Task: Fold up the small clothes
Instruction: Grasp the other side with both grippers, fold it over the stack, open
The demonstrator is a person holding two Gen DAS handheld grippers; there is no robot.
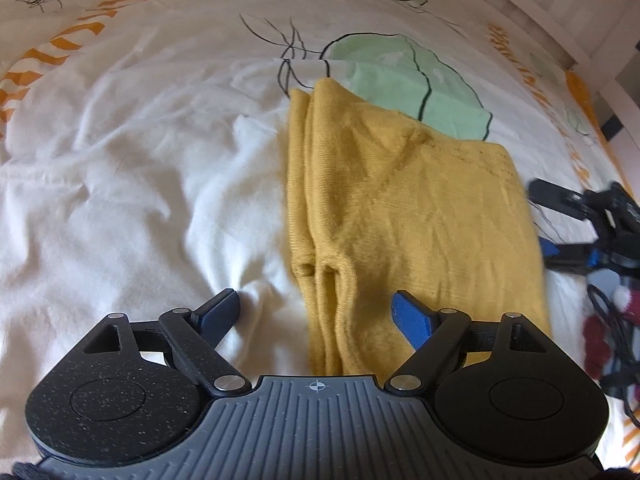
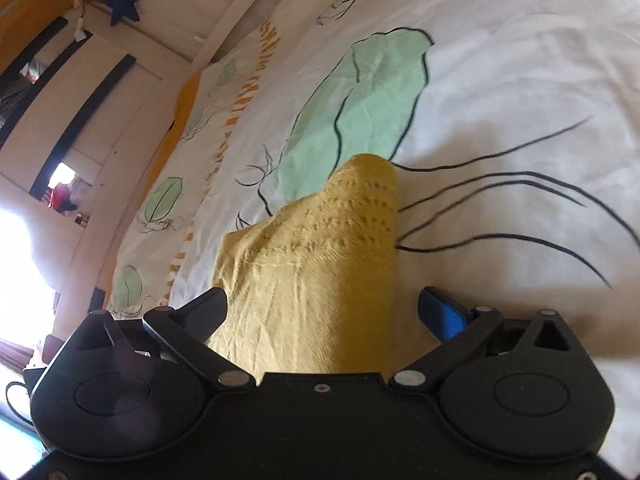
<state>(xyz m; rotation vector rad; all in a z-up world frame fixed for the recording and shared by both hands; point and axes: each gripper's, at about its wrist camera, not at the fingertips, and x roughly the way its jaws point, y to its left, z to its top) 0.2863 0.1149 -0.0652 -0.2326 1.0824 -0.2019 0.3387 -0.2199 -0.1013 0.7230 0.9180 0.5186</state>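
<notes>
A mustard-yellow knitted garment (image 1: 400, 208) lies partly folded on a white bed sheet (image 1: 140, 168), its long folded edge on the left and its sleeves tucked along that edge. My left gripper (image 1: 316, 310) hovers over the garment's near end with its jaws wide apart; the folded sleeve edge lies between the fingers, untouched by the pads. In the right wrist view the same garment (image 2: 312, 272) runs forward from under my right gripper (image 2: 324, 308), whose jaws stand wide and press on nothing. That right gripper (image 1: 560, 216) also shows at the garment's right edge in the left wrist view.
The sheet carries printed green leaves (image 2: 360, 108), black line drawings and orange stripes. A white bed frame (image 2: 224, 28) and a white cabinet (image 2: 80, 120) with dark slits and a blue star (image 2: 126, 0) stand beyond the bed. Dark red fabric and cables (image 1: 604, 332) lie at the right.
</notes>
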